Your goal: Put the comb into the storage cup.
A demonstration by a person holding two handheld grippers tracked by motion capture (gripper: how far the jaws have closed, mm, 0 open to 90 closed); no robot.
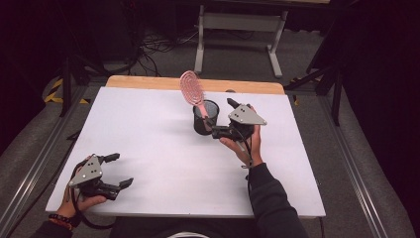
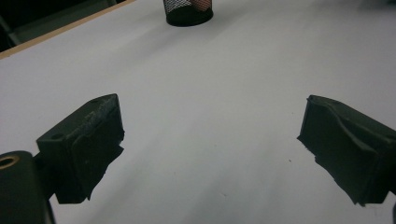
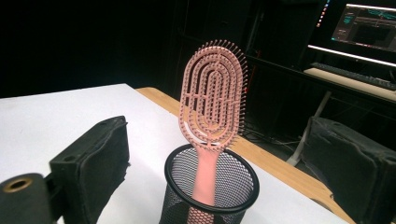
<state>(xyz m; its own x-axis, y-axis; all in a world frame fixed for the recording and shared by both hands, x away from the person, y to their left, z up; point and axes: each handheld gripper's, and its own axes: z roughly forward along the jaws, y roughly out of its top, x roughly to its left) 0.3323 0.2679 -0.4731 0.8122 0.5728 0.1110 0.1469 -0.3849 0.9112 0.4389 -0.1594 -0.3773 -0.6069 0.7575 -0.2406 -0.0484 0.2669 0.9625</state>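
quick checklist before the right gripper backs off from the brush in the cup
1. Pink hairbrush handle down inside the black mesh cup, head sticking out: ok.
2. Right gripper open, its pads apart on either side of the brush and cup, neither touching the brush: ok.
3. Brush standing on its own: ok, though it tilts toward the cup's rim.
4. Cup upright on the white table: ok.
5. Whether the right gripper touches the cup's wall: cannot tell; in the high view they sit very close.
6. Left gripper open, nothing between its pads, well away from the cup: ok.
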